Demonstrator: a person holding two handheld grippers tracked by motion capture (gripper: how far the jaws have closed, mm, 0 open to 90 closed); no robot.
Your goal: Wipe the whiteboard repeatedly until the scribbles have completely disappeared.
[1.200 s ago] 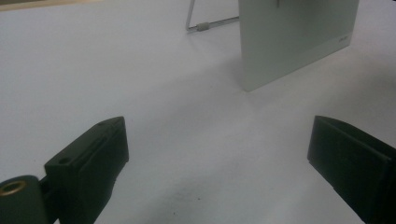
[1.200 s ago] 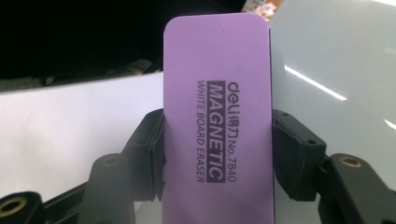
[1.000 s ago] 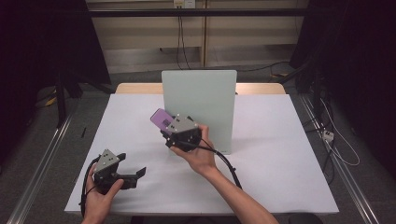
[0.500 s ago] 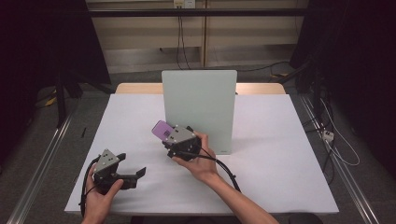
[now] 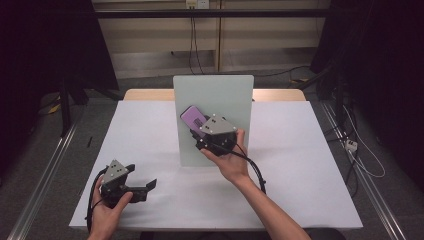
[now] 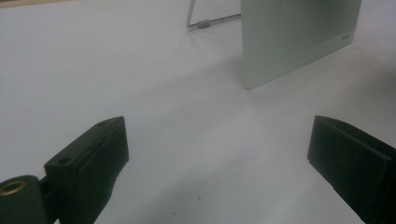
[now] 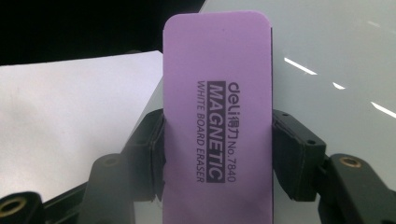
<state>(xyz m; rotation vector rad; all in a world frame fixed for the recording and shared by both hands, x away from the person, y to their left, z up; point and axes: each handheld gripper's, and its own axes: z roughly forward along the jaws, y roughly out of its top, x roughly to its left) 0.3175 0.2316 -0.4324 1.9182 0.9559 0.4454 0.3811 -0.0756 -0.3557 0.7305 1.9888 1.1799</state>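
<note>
Over on the left, the left gripper (image 5: pixel 148 186) sits low on the white table (image 5: pixel 310 170), jaws spread wide with nothing between them. Further right, the right gripper (image 5: pixel 196 126) clamps a purple whiteboard eraser (image 7: pixel 217 116) (printed face toward its camera) against the upright pale board (image 5: pixel 225 95).

Bright white table (image 5: pixel 150 135) under overhead light, dark surroundings, glare streaks on whiteboard (image 7: pixel 336 70), soft close-up focus.

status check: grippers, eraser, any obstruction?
Right gripper shut on purple eraser, at whiteboard. Left gripper open, empty, low over table. Nothing in the way.
</note>
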